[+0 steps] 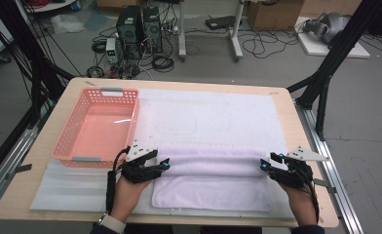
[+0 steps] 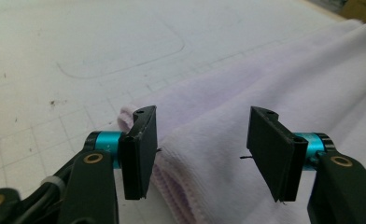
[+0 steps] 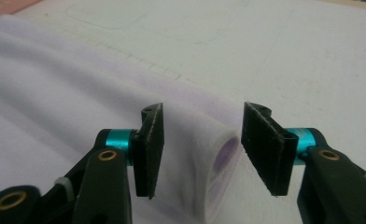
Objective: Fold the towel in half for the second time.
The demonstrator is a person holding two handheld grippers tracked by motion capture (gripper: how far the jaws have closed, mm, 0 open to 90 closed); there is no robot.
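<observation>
A pale lilac towel (image 1: 212, 179) lies folded on the white mat (image 1: 203, 117), its upper fold forming a long roll across the near half of the table. My left gripper (image 1: 165, 164) sits at the towel's left end, open; in the left gripper view the towel's corner (image 2: 209, 140) lies between the black pads (image 2: 141, 149), which stand clear of it. My right gripper (image 1: 267, 163) is at the right end, also open; the towel's folded edge (image 3: 204, 154) rests between its pads (image 3: 265, 144) without being pressed.
A pink plastic basket (image 1: 130, 109) stands at the table's left, just beyond my left gripper. The mat's far half is bare. Black frame legs, cables and computer towers stand on the floor past the table's far edge.
</observation>
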